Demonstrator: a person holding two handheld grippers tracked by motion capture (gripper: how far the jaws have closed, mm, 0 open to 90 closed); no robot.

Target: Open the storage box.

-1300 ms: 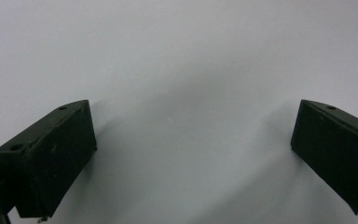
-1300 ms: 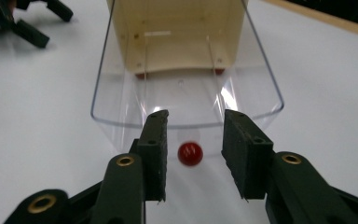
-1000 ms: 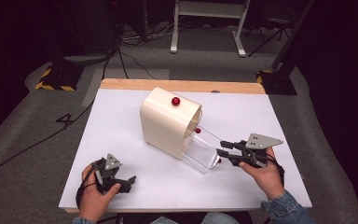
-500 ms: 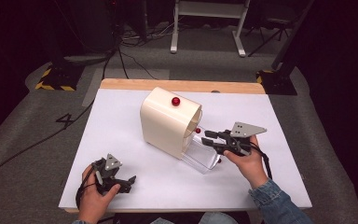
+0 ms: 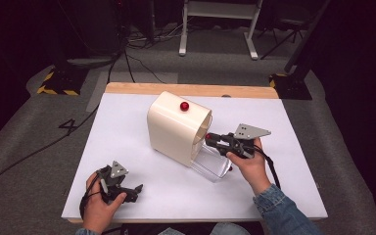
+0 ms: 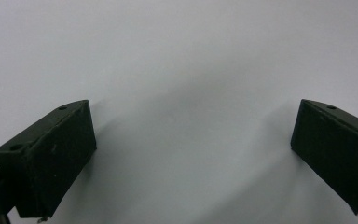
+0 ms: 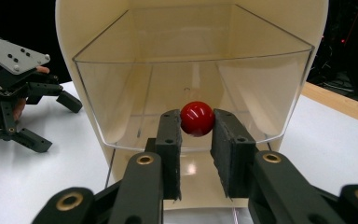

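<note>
both jaws of the right hand-held gripper (image 7: 197, 135) have just closed on the red knob (image 7: 197, 118) of the clear drawer (image 7: 193, 100), mid-counter right. pull straight along the slide, no twist. left hand-held gripper (image 5: 127, 190) open, idle near-left.

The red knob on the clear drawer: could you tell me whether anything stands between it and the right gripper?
Nothing does. The right gripper has just closed its jaws on the red knob of the clear drawer; both pads press against it.
</note>
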